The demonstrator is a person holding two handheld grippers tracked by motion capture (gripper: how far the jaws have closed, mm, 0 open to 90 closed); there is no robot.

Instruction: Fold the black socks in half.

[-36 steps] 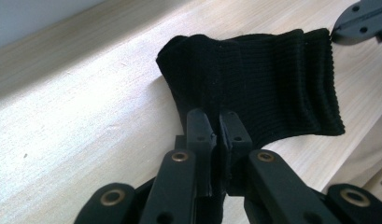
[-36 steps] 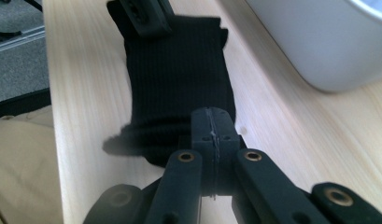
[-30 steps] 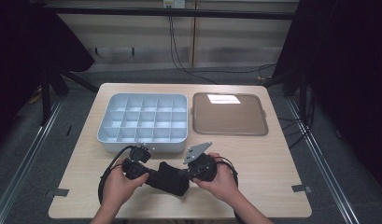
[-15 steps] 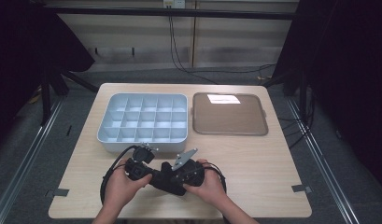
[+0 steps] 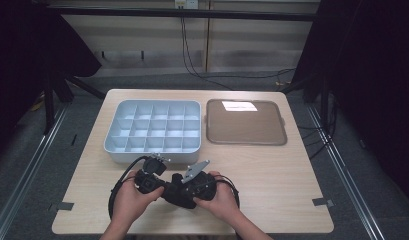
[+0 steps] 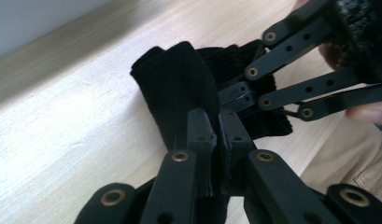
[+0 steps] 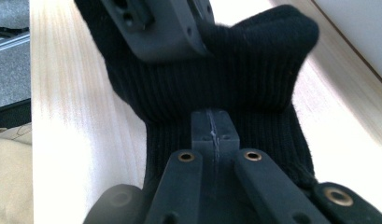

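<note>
Black knit cloth (image 5: 178,194) sits bunched on the table's (image 5: 272,170) near edge, between the two grippers, long axis running left-right. Left gripper (image 6: 215,140) is clamped on one end of it, right gripper (image 7: 212,131) pinched tight on the other. Which way it points can't be told.

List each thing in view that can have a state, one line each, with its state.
Left hand-held gripper: shut on the black knit cloth.
Right hand-held gripper: shut on the black knit cloth.
Black knit cloth: bunched, pinched between both grippers, near the table's front edge.
Compartment box: open, cells empty.
Brown tray: empty.
</note>
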